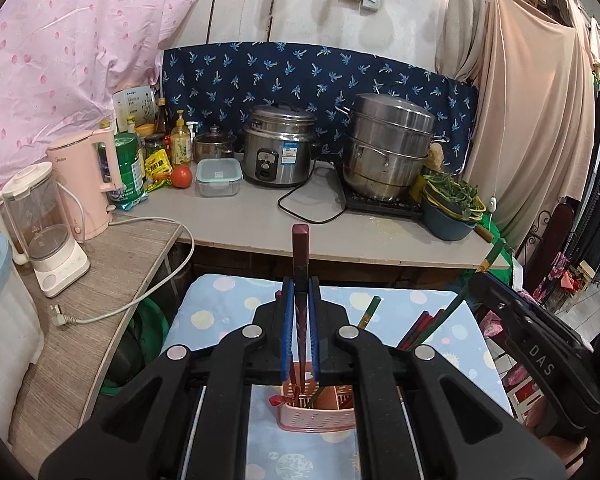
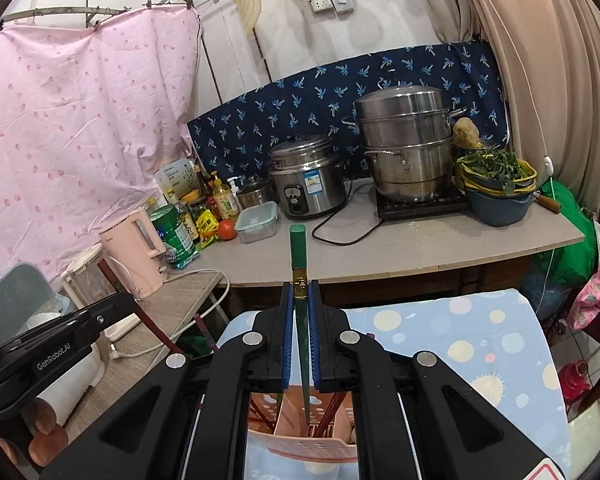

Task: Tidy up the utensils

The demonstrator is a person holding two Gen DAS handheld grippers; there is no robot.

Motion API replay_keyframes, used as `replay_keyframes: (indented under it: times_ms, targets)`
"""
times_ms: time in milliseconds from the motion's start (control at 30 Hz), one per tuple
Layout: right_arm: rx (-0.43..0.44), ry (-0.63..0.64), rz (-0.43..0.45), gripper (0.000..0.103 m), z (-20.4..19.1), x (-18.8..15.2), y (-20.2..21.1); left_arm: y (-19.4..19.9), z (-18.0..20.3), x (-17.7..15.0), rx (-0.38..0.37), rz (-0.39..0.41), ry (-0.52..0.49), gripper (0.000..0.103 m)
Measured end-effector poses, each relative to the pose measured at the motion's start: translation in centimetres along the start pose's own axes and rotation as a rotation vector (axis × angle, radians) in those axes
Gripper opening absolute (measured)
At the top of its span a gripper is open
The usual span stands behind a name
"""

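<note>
My left gripper (image 1: 301, 285) is shut on a dark red chopstick (image 1: 300, 248) that stands almost upright, its lower tip reaching into the pink slotted utensil basket (image 1: 320, 416) below. My right gripper (image 2: 300, 285) is shut on a green chopstick (image 2: 297, 248), whose thin tip hangs over the same pink basket (image 2: 300, 446); several chopsticks stand inside it. The left wrist view shows the right gripper's body (image 1: 540, 352) at the right, and a few loose chopsticks (image 1: 418, 330) lying on the dotted blue cloth (image 1: 220, 312). The left gripper's body (image 2: 56, 354) appears at the right wrist view's left edge.
Behind the cloth-covered table runs a grey counter (image 1: 260, 220) with a rice cooker (image 1: 278, 148), a steel steamer pot (image 1: 388, 148), a basin of greens (image 1: 452, 208), a clear food box (image 1: 219, 176), a tomato and bottles. A pink kettle (image 1: 86, 180) and a blender (image 1: 44, 232) stand on a side shelf.
</note>
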State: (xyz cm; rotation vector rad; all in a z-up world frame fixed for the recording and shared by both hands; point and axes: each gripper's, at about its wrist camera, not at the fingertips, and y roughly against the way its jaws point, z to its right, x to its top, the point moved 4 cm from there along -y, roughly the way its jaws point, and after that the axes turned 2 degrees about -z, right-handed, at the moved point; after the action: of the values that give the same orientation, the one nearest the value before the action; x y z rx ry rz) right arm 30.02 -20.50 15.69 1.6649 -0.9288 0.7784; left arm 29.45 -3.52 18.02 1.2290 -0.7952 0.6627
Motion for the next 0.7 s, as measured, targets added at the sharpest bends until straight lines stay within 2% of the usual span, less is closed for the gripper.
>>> replay_keyframes:
  times_ms: [300,500,700]
  targets:
    - [-0.017,0.015,-0.075,0.007,0.0,-2.6,-2.8,-1.7,-0.6,-1.0,0.004,-0.035,0.012,0.007]
    - [-0.030,0.014,-0.101,0.007,0.5,-3.6,-3.3,-2.6,-0.5,-1.5,0.001,-0.052,0.020,0.007]
    - [-0.042,0.004,-0.082,0.019,1.0,-3.6,-2.1,-2.1,0.0,-1.5,0.001,-0.027,0.018,0.010]
